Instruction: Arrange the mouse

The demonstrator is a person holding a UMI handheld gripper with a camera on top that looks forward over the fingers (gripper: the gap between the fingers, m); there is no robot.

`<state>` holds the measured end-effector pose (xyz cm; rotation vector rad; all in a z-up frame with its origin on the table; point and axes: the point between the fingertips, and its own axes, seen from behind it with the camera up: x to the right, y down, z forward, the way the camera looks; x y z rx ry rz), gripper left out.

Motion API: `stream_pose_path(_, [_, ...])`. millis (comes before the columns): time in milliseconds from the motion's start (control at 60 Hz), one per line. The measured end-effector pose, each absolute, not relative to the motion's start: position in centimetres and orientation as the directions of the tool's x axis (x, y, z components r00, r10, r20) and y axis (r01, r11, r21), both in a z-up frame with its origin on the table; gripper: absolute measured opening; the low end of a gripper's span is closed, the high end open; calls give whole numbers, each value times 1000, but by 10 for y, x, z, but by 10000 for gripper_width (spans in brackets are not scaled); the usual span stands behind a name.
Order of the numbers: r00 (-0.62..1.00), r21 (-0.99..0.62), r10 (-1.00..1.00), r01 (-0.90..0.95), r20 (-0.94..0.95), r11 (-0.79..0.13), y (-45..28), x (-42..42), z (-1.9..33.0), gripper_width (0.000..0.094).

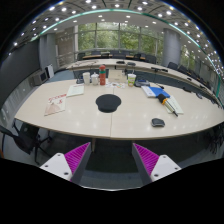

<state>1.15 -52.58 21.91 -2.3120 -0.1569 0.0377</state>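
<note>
A small dark mouse point(158, 122) lies on the beige table point(115, 118) near its front edge, ahead and right of my fingers. A round black mouse pad point(108, 102) lies in the middle of the table, straight beyond the fingers. My gripper point(111, 160) is open and empty, held off the table's front edge, with its magenta pads point(78, 154) spread wide apart. Nothing stands between the fingers.
Papers and a booklet point(56, 104) lie at the table's left. Cups and bottles point(103, 76) stand at the back middle. Blue and yellow items point(160, 94) lie at the right. Chairs point(12, 138) stand at the left, windows behind.
</note>
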Motion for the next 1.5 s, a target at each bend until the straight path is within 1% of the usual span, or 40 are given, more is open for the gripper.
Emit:
stream_pose_path(67, [995,-731,96,92,37,-676,-522,27,214,850])
stream_pose_path(117, [996,-732,76,82,41,-677,-512,47,204,849])
stream_pose_path(133, [997,-730,66,77,44,-679,-520,45,207,848])
stream_pose_path(150, [997,-731,61,73,43,-678,-502,64,195,850])
stream_pose_path(250, [998,-730,13,53,61,-681,-485,102,174,849])
stream_pose_path(550, [995,-737,-49,29,85,-675,-410,204,92,846])
stream_pose_path(717, [997,-751,-56,8,59,-661,-347,235,53,844])
stream_pose_path(950, [998,-722,-64,-56,-15,-690,-278,258,6,836])
stream_pose_path(1100, [997,-709,-71,-75,-36,-702,-250,269,-6,851])
stream_pose_path(1417, [996,-717,-72,-92,-58,-691,-190,280,-6,851])
stream_pose_path(1500, [997,-715,-66,-75,-40,-695,-177,281,-9,834])
